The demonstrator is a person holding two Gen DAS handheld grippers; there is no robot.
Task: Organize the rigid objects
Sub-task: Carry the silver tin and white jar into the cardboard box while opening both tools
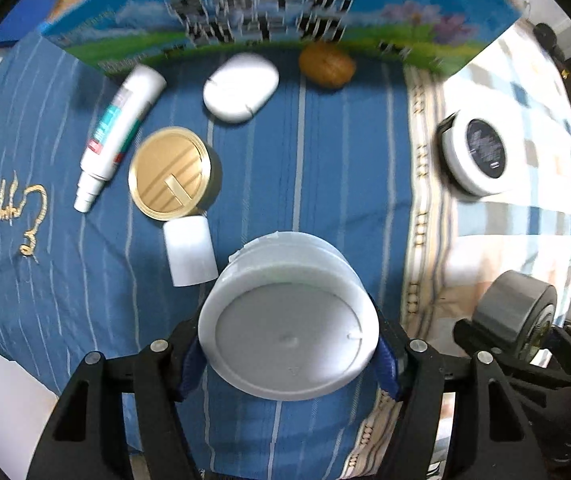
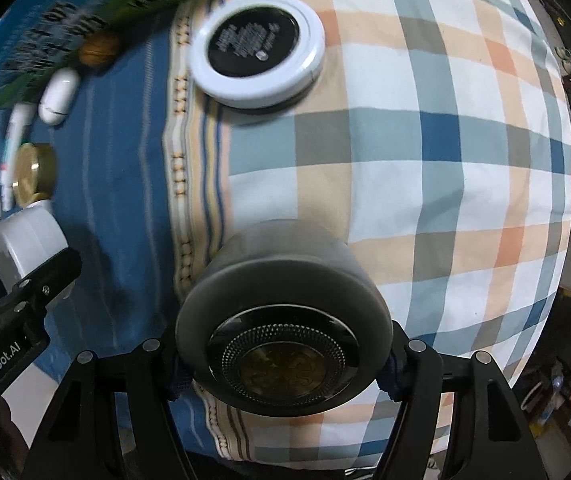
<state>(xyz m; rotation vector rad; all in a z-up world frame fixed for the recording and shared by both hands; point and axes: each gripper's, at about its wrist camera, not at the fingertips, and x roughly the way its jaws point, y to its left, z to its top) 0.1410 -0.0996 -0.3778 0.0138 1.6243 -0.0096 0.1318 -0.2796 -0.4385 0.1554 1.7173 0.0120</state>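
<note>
Left gripper (image 1: 287, 354) pinches white round container (image 1: 285, 320) above blue striped cloth (image 1: 325, 152); right gripper (image 2: 283, 364) pinches grey tin (image 2: 281, 304) over checked cloth (image 2: 445, 140).

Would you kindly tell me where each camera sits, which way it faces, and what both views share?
Left wrist: on the left gripper, facing down at the blue striped cloth; its black fingers clamp a white round plastic jar.
Right wrist: on the right gripper, facing down at the checked cloth; its fingers clamp a dark grey round jar.
Shared: both jars, the white-rimmed black-topped tin, and the gold-lidded tin.
</note>
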